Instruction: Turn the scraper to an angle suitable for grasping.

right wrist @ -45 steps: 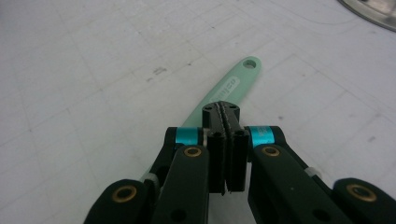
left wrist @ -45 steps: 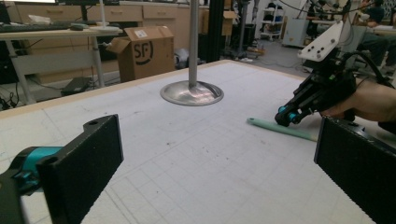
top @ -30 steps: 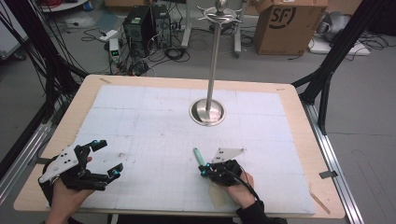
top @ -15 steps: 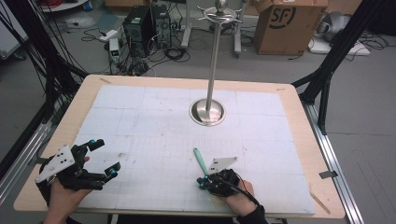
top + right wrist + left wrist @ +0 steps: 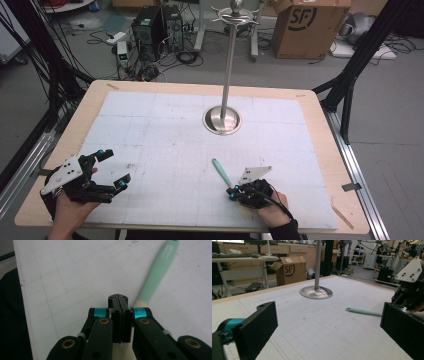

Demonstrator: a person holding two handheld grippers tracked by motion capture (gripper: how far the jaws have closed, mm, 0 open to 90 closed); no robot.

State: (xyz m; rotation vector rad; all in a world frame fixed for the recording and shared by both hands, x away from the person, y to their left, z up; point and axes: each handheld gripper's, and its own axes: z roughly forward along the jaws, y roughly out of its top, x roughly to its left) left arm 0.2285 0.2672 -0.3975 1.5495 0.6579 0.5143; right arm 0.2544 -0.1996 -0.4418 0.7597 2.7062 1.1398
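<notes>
Right gripper (image 5: 233,192) has its jaws pressed together just beside the green-handled tool (image 5: 221,172), which lies flat on the white mat (image 5: 165,130), not gripped. Left gripper (image 5: 112,170) waits wide apart, leaving the stand (image 5: 222,120) alone.

On the white mat (image 5: 165,130), a green-handled tool (image 5: 221,173) lies touching the right gripper (image 5: 233,192), near the steel stand (image 5: 222,119). The left gripper (image 5: 114,170) hovers with jaws apart.

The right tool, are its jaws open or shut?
Shut. The right tool shows its jaws pressed together with nothing between them; the green toothbrush lies beside it.
</notes>
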